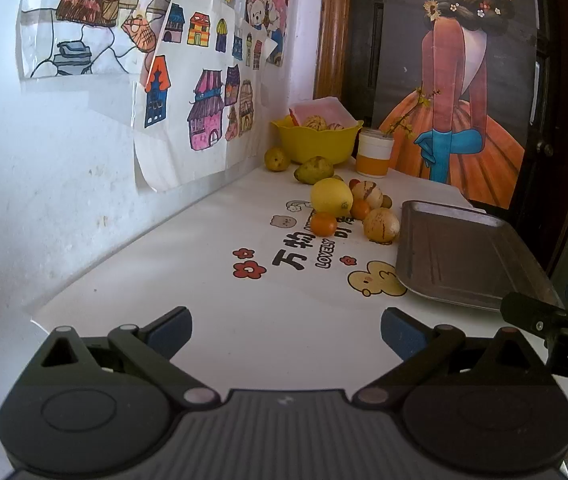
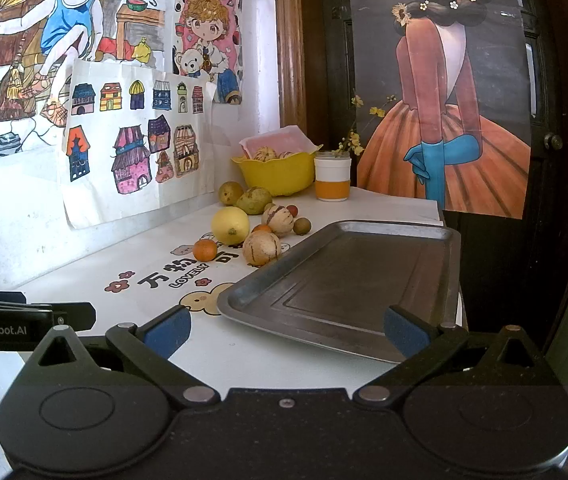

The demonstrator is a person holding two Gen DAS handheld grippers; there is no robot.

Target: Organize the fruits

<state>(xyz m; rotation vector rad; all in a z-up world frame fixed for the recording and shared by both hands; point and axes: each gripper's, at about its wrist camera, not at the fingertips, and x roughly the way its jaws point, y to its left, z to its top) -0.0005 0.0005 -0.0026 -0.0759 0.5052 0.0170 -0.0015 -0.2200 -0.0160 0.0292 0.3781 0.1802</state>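
Both grippers, left (image 1: 285,330) and right (image 2: 287,330), spread wide, empty. Ahead: flat rectangular metal tray (image 2: 363,280), round smooth lemon (image 2: 230,225), striped melons beside.

1. A white and orange cup (image 2: 332,179) is standing at the back of my bench (image 2: 220,352), just beside a big poster of a girl in an orange dress (image 2: 443,128).
2. Children's drawings of houses (image 2: 132,140) are hanging on the white wall (image 1: 44,184) to my left.
3. Cartoon flowers and lettering (image 1: 303,256) are showing on the bench cover.
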